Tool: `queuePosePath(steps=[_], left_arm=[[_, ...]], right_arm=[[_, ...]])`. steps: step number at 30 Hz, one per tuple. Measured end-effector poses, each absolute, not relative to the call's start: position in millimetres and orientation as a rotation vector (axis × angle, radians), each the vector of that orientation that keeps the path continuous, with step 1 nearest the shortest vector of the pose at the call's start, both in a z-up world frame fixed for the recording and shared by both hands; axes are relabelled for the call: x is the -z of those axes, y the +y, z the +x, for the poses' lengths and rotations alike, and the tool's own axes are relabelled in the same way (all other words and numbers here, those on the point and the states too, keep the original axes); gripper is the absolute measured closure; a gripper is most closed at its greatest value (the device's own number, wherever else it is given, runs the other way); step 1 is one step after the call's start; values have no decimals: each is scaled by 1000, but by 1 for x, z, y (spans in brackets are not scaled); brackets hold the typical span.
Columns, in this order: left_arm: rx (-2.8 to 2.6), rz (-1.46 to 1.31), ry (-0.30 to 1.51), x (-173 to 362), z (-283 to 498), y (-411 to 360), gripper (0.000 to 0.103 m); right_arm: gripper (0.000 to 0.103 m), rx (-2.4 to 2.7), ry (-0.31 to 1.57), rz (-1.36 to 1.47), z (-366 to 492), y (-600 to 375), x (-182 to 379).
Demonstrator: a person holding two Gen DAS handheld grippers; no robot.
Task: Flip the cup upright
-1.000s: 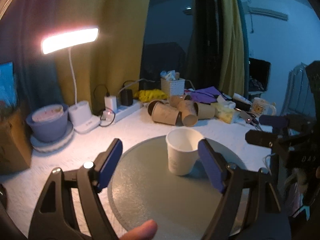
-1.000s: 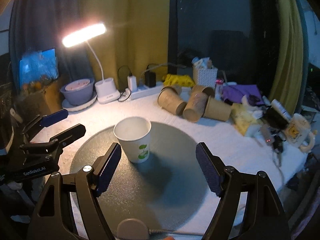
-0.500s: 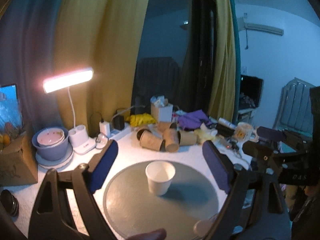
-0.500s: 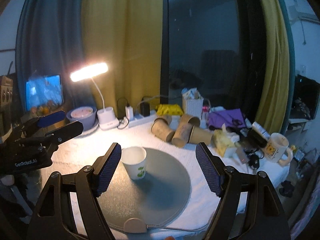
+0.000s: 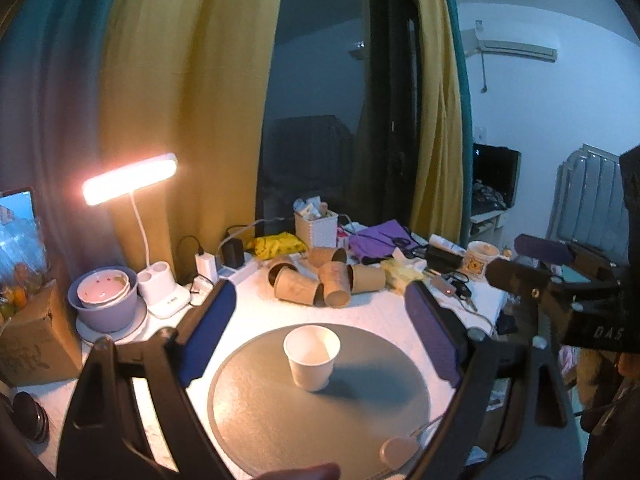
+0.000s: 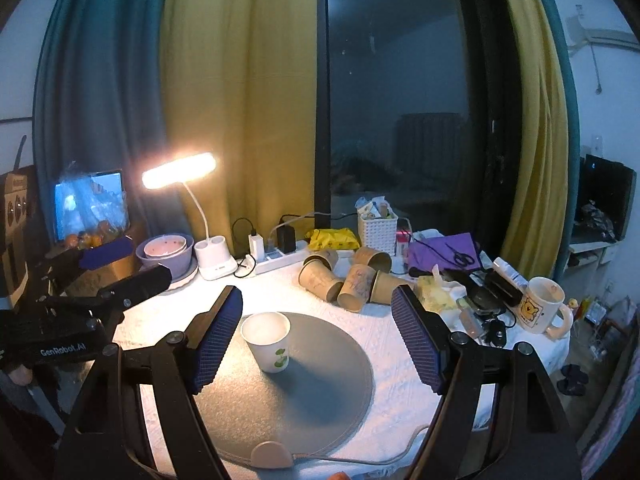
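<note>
Now upright, the white paper cup with a green leaf print (image 6: 267, 341) stands mouth-up on the round grey mat (image 5: 280, 432) in the middle of the white-clothed desk (image 6: 384, 344), and I have drawn both tools back and up from it. A second ago the left gripper (image 5: 320, 336) framed the cup closely between its blue-padded fingers (image 5: 206, 330); in its own view the cup (image 5: 312, 356) now sits small and well apart from them, with far more of the room and curtains showing. The right gripper (image 6: 318, 338) has pulled away likewise. Both sets of fingers are spread wide and hold nothing. Behind the mat, the toppled brown paper cups (image 6: 344, 278) lie in a heap near the lit desk lamp (image 6: 180, 170). I judge the flip done: the cup stands free, with no tilt, and the retreat reads as the closing move.
</note>
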State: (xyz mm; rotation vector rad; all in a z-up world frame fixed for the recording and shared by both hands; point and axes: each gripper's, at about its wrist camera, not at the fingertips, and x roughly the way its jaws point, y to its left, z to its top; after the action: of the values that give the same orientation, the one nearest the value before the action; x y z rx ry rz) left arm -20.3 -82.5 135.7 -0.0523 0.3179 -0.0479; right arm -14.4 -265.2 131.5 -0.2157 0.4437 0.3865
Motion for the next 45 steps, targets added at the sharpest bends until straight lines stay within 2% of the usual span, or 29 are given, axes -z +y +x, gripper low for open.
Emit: queuePosePath(steps=[45], left_arm=[[40,-71,332,-127,-14,-82,15]], right_arm=[[23,-394,479,-222,-9,-263,-115]])
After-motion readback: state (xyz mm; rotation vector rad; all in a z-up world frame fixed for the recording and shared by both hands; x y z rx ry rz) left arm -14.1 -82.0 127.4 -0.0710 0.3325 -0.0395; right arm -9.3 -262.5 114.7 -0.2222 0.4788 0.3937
